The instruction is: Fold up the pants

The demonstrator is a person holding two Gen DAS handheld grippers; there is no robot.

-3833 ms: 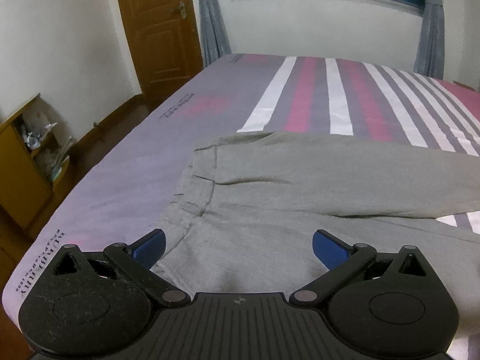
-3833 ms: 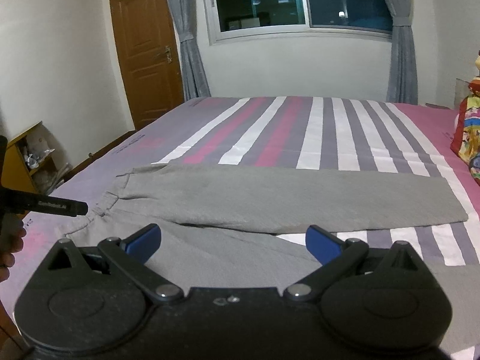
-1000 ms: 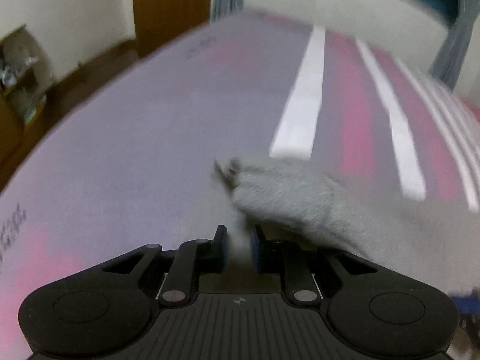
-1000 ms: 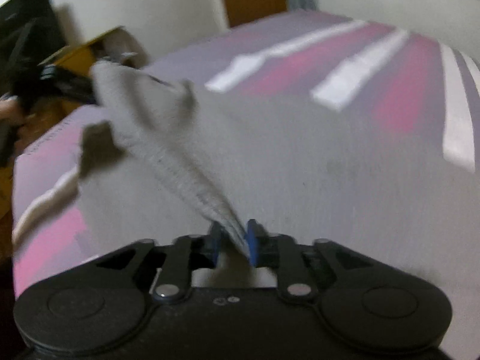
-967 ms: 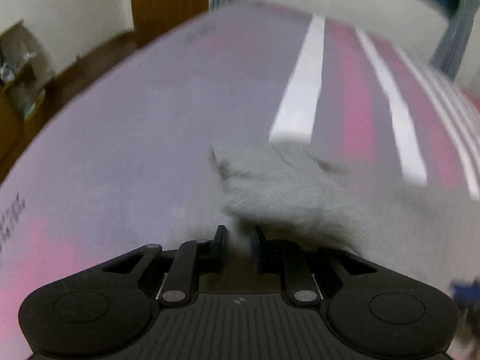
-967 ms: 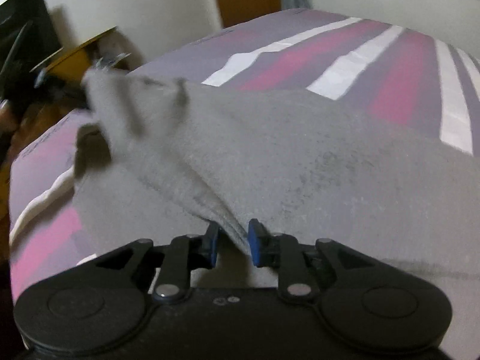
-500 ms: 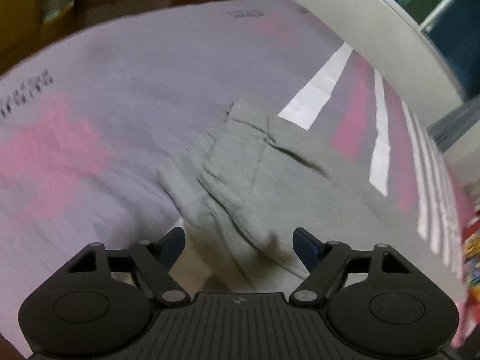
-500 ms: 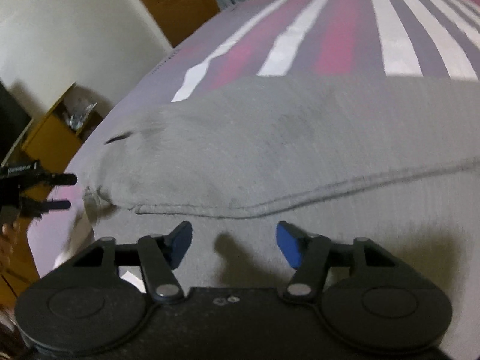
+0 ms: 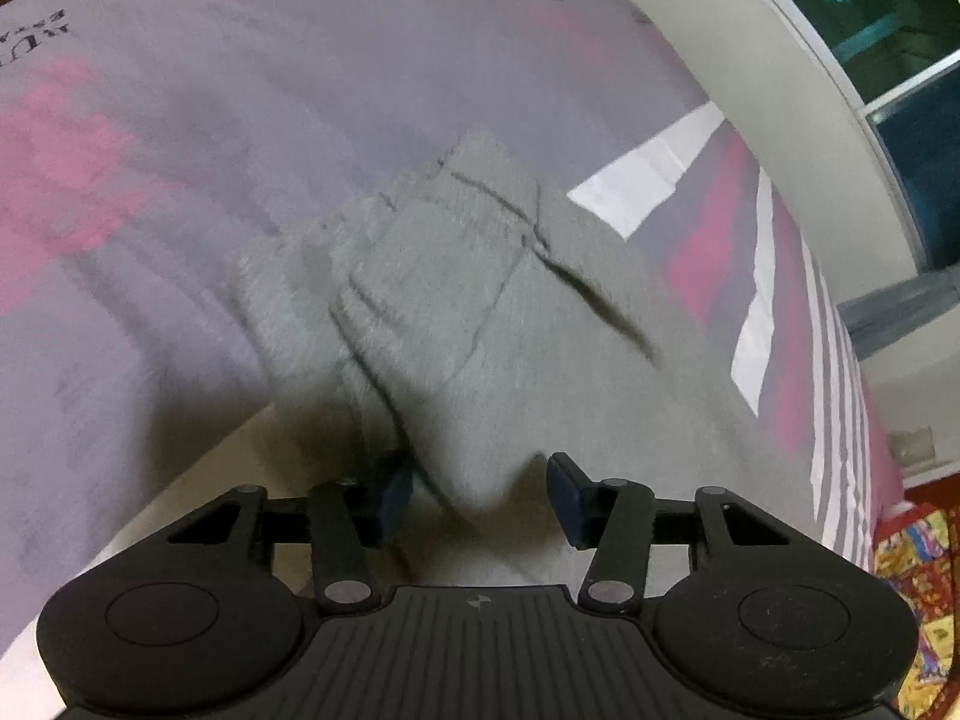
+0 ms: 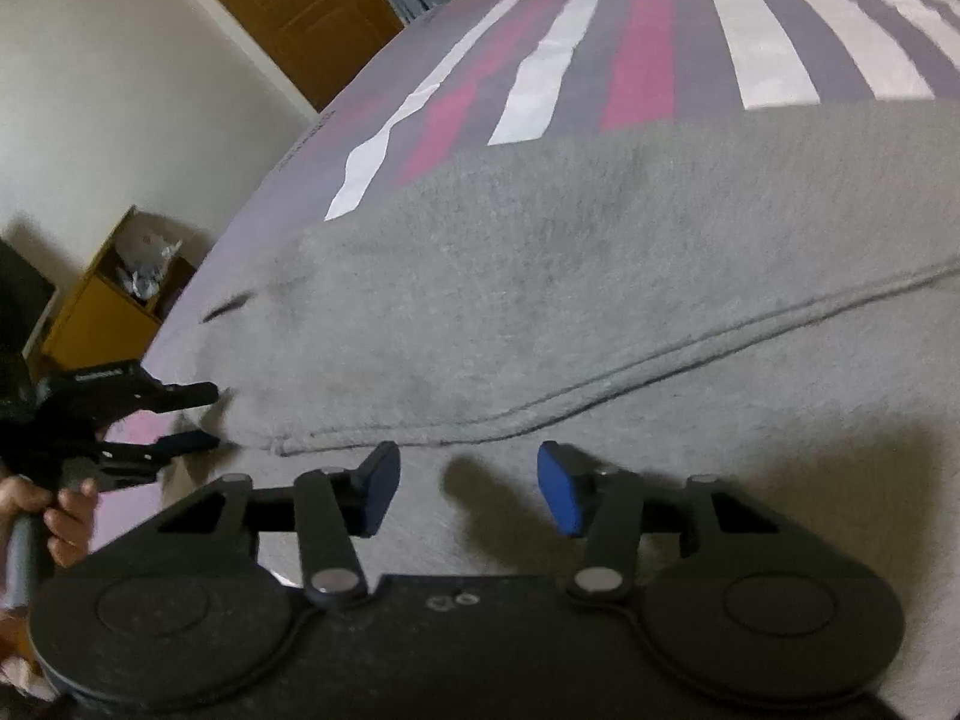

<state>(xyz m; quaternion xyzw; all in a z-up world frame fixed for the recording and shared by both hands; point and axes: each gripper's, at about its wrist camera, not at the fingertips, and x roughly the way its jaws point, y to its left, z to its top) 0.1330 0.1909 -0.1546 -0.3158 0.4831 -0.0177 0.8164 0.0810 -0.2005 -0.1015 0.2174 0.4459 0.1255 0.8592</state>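
**First fold laid down; both grippers released**

A second ago you had each gripper pinched on the grey pants and were carrying one leg across. Now the pants (image 10: 600,276) lie flat on the striped bed sheet (image 10: 648,48), one leg stacked on the other, the doubled edge running from about 8 o'clock to 3 o'clock in the right wrist view.

Your right gripper (image 10: 468,486) has let go: its jaws have just been closing partway again after springing wide, yet they stand apart with nothing between them, hovering just on the near side of that edge.

Your left gripper (image 9: 480,498) is likewise parted, jaws narrowing again after the release. The waistband (image 9: 432,252) sits bunched toward 12 o'clock, and a lump of fabric rises into the gap between the pads; neither pad appears to press on it, though blur makes this hard to judge.

The lengthwise fold looks done. Likely next: tidy that rumpled waistband, then fold across the length. If you leave it wrinkled, the next fold may come out lopsided.
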